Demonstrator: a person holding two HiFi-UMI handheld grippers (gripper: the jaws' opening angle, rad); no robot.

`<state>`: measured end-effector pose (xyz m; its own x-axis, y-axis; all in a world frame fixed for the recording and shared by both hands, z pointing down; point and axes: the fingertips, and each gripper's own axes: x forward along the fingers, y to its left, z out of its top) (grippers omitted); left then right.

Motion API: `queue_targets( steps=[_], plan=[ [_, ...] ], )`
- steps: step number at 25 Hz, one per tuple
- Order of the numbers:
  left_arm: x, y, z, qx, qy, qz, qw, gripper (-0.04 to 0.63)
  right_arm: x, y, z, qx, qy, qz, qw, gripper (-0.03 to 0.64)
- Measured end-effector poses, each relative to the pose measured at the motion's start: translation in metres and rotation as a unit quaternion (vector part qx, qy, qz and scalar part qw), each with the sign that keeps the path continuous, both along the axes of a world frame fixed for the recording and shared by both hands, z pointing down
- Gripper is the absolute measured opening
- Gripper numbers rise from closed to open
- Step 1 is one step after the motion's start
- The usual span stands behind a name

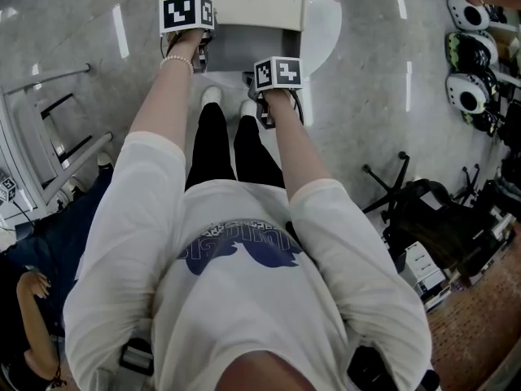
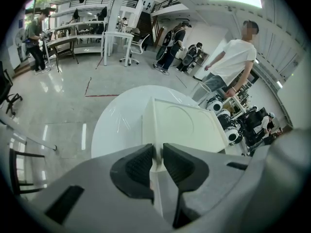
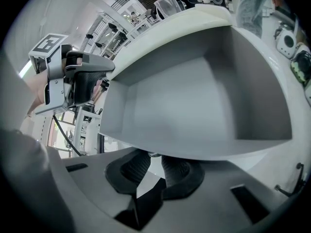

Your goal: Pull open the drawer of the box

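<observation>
A cream box (image 1: 256,2) stands on a round white table (image 1: 326,23). Its grey drawer (image 1: 244,47) is pulled out toward me and has nothing in it. My left gripper (image 1: 202,54) is at the box's left front corner. In the left gripper view its jaws are shut on the box's (image 2: 189,125) thin cream edge (image 2: 156,159). My right gripper (image 1: 252,81) is at the drawer's front. In the right gripper view the drawer (image 3: 194,96) fills the frame, and the jaws pinch a small knob (image 3: 153,154) under its front lip. The left gripper (image 3: 92,76) shows at that view's left.
A white metal rack (image 1: 49,137) stands on the floor to the left. A black office chair (image 1: 423,210) and a row of helmets (image 1: 472,55) are to the right. Someone sits at the lower left (image 1: 32,300). Another person (image 2: 233,62) stands beyond the table (image 2: 116,125).
</observation>
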<state>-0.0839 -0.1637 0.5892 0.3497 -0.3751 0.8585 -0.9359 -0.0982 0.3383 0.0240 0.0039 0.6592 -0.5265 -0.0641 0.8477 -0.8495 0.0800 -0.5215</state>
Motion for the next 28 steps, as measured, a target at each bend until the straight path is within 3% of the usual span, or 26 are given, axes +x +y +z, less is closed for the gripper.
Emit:
queue_targets(
  steps=[5, 10, 14, 18, 23, 28],
  plan=[
    [0.001, 0.0, 0.001, 0.002, 0.004, -0.006, 1.0, 0.078, 0.003, -0.001, -0.001, 0.004, -0.002, 0.01, 1.0, 0.075],
    [-0.001, 0.002, -0.001, 0.019, 0.015, -0.006, 0.9997, 0.078, 0.018, 0.006, -0.01, 0.006, -0.024, 0.022, 0.999, 0.169],
    [-0.01, 0.005, -0.014, 0.055, 0.029, -0.01, 0.998, 0.083, 0.061, 0.016, -0.029, 0.01, -0.029, 0.05, 0.998, 0.167],
    [-0.029, 0.017, -0.05, 0.114, 0.033, -0.027, 0.9926, 0.083, 0.114, 0.008, -0.071, 0.054, -0.036, 0.109, 0.992, 0.164],
    [-0.048, 0.048, -0.116, 0.195, 0.05, -0.045, 0.9786, 0.083, 0.153, -0.031, -0.152, 0.17, -0.077, 0.19, 0.964, 0.138],
    [-0.046, 0.087, -0.181, 0.285, 0.066, -0.047, 0.9552, 0.081, 0.151, -0.061, -0.244, 0.314, -0.15, 0.211, 0.914, 0.069]
  ],
)
